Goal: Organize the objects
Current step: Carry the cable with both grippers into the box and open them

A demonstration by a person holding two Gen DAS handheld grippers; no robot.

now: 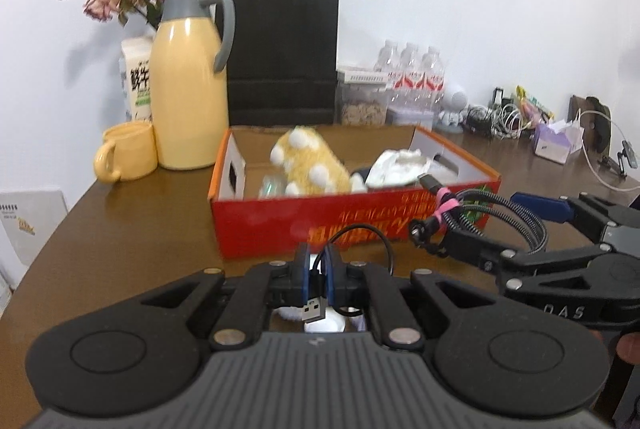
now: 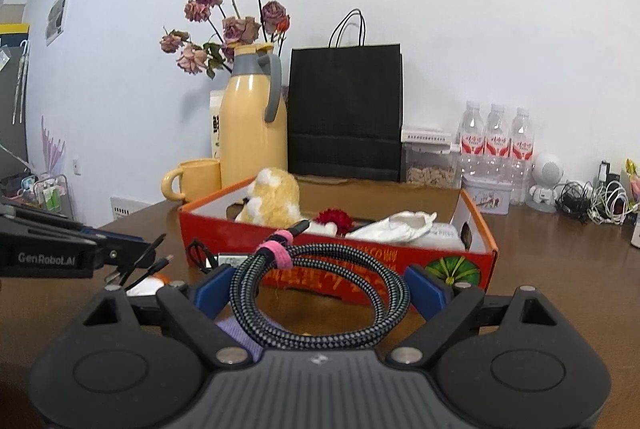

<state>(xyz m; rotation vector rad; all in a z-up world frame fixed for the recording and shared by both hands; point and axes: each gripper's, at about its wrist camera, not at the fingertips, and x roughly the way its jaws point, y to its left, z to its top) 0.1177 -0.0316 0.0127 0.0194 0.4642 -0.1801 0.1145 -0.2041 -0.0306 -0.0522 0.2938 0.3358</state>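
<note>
- Clamped tight between the blue pads of the left gripper (image 1: 318, 271) was a thin black cable (image 1: 362, 235), its USB plug (image 1: 313, 310) hanging just behind the fingers and its loop arching up in front of them.
- Coiled braided cable (image 2: 320, 293), bound with a pink strap (image 2: 276, 249), sat between the widely spread pads of the right gripper (image 2: 320, 287); the coil touched both pads, so the jaws were grasping it lightly at its sides.
- Both grippers hovered over the brown table (image 1: 120, 237), just in front of the red cardboard box (image 1: 280, 225).
- Inside the box lay a yellow plush toy (image 1: 308, 161), a crumpled white cloth (image 2: 396, 225) and a red pompom (image 2: 334, 218).
- Behind the box stood a yellow thermos jug (image 1: 188, 89) holding dried roses (image 2: 228, 25), a yellow mug (image 1: 126, 157), a black paper bag (image 1: 282, 57) and three water bottles (image 2: 496, 141).
- Tangled chargers (image 2: 592, 203) crowded the table's far right edge by the wall.
</note>
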